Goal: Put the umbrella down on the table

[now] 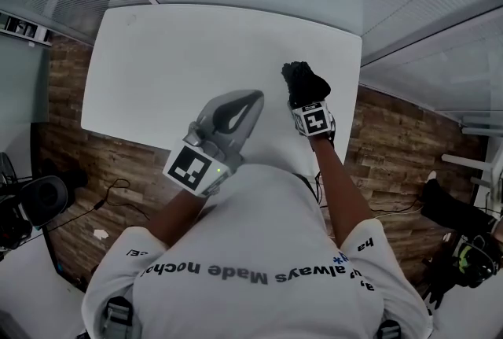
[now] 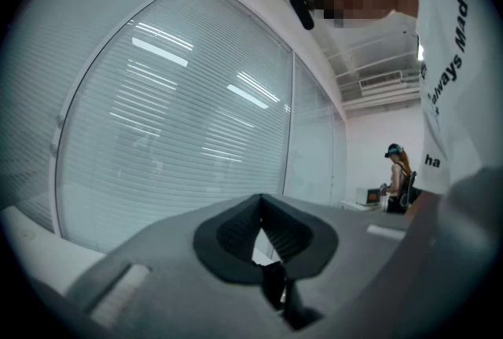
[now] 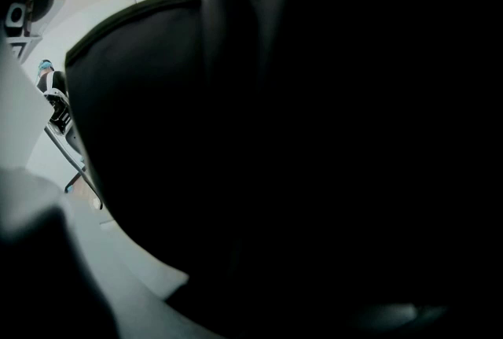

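The likeliest slip from here is a drop rather than a placement. The umbrella, a folded black bundle, sits over the near right part of the bench, clamped in the right tool, and it looks to be held clear of the surface. If those jaws let go before the bundle touches the bench, it could tip, roll toward the near edge and go over — that edge lies close under the forearm. Loose fabric may also snag on the jaws at release (in the right gripper view black cloth fills nearly everything, so how deep the bite sits can't be read). The right arm reaches forward across the bench's near edge, forearm nearly straight, tool pointing away from the body. The left tool hovers over the same near part of the bench, angled toward its middle — jaws closed tip to tip on nothing.
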